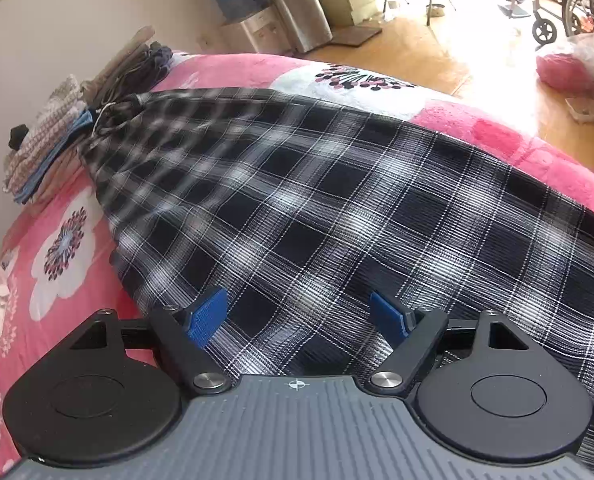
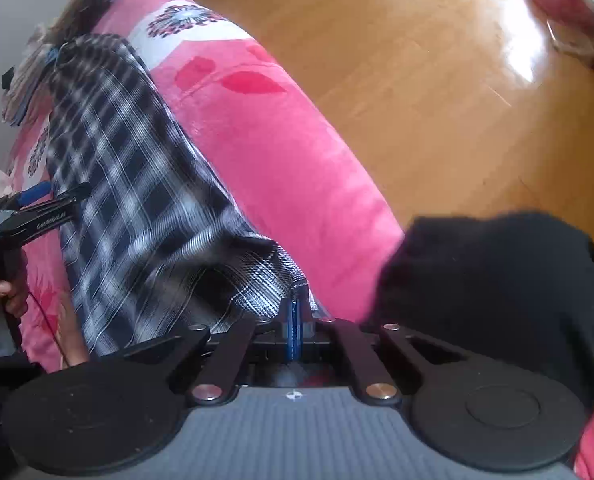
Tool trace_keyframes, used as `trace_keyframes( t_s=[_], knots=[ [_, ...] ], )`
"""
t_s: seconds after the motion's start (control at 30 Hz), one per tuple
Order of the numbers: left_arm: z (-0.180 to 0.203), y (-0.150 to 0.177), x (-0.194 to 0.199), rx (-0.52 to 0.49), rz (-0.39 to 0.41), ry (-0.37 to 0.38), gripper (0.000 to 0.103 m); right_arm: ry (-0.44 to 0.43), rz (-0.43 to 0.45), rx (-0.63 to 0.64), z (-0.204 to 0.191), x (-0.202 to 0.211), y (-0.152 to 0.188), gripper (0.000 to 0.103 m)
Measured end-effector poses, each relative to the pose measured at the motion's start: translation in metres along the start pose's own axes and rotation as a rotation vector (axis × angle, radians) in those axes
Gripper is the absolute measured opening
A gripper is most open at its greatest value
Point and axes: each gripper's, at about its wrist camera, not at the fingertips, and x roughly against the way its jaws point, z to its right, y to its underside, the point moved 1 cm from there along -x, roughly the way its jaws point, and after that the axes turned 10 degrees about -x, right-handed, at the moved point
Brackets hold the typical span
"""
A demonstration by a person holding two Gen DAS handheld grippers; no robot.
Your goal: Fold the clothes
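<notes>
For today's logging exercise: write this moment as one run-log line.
task: fold clothes | left gripper: open above plaid garment | right gripper: shut on garment's corner | surface: pink blanket

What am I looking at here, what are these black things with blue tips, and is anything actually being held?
These are two hand-held grippers, each with a camera looking along its fingers. The left camera shows the left gripper open above a plaid garment spread on a pink flowered blanket; folded clothes sit stacked near the wall. The right camera shows the right gripper shut at the garment's corner; whether cloth is truly pinched is hard to see. The other gripper and the person's hand appear at its left edge.
</notes>
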Motion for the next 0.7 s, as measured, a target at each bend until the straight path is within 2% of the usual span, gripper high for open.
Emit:
trace_keyframes(
  t_s=[0.13, 0.2, 0.27, 0.33, 0.4, 0.47, 0.5, 0.57, 0.7],
  knots=[
    [0.002, 0.001, -0.001, -0.008, -0.002, 0.005, 0.079, 0.054, -0.031, 0.042, 0.000, 0.002, 0.010, 0.001],
    [0.004, 0.003, 0.000, -0.024, -0.005, 0.002, 0.079, 0.108, -0.046, 0.103, -0.009, -0.003, 0.013, 0.002],
    [0.006, 0.005, 0.001, -0.040, -0.007, -0.001, 0.079, 0.200, -0.049, 0.206, -0.023, -0.009, 0.018, 0.004],
    [0.007, 0.007, 0.001, -0.048, -0.009, -0.004, 0.079, 0.265, -0.013, 0.299, -0.036, -0.004, 0.024, 0.007],
    [0.006, 0.009, 0.000, -0.048, -0.011, -0.004, 0.079, 0.312, 0.089, 0.401, -0.051, 0.015, 0.033, 0.012],
    [0.007, 0.009, 0.000, -0.046, -0.010, -0.003, 0.079, 0.286, 0.184, 0.514, -0.066, 0.033, 0.043, 0.012],
    [0.007, 0.009, 0.000, -0.045, -0.010, -0.003, 0.079, 0.223, 0.198, 0.563, -0.073, 0.040, 0.049, 0.012],
    [0.008, 0.009, 0.001, -0.048, -0.008, -0.004, 0.079, 0.070, 0.141, 0.668, -0.091, 0.043, 0.064, 0.012],
    [0.010, 0.010, 0.006, -0.061, 0.004, -0.006, 0.079, -0.035, 0.002, 0.957, -0.134, 0.014, 0.112, 0.012]
  ],
)
